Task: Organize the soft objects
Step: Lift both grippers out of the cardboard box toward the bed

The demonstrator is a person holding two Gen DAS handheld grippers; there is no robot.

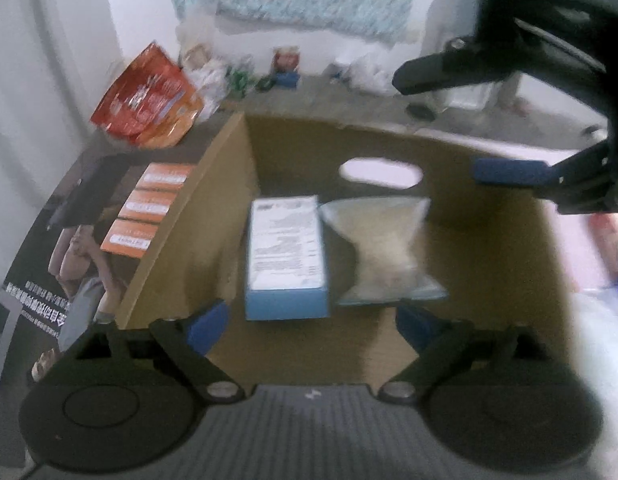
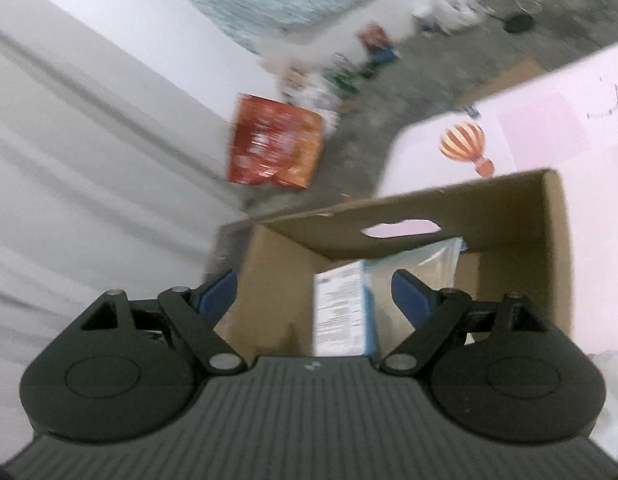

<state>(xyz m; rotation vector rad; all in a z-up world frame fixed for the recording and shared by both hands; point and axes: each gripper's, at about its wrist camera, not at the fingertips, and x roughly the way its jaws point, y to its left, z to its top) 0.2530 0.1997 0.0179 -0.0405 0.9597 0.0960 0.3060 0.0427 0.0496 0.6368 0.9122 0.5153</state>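
Below the left gripper (image 1: 311,322), whose blue-tipped jaws stand wide apart with nothing between them, sits an open cardboard box (image 1: 233,200). On the box floor just ahead of the jaws lie two things side by side and touching: a white and blue carton (image 1: 287,256) nearer the gripper's left finger, and a clear pouch (image 1: 385,248) of pale filling nearer its right finger, pinched in at its middle. An oval handle hole (image 1: 381,174) is cut in the far wall of the box beyond them. Up and to the right of the left gripper hangs the right gripper (image 1: 441,120), over the far right corner of the box, jaws spread and empty.

From the right gripper (image 2: 315,294) the same box (image 2: 549,240) lies ahead and below; the carton (image 2: 341,312) shows between its wide-set fingers, with the pouch (image 2: 429,264) just behind it. Farther off to the left of both grippers stands a red and orange snack bag (image 2: 275,144) on the grey floor. Both views are blurred.
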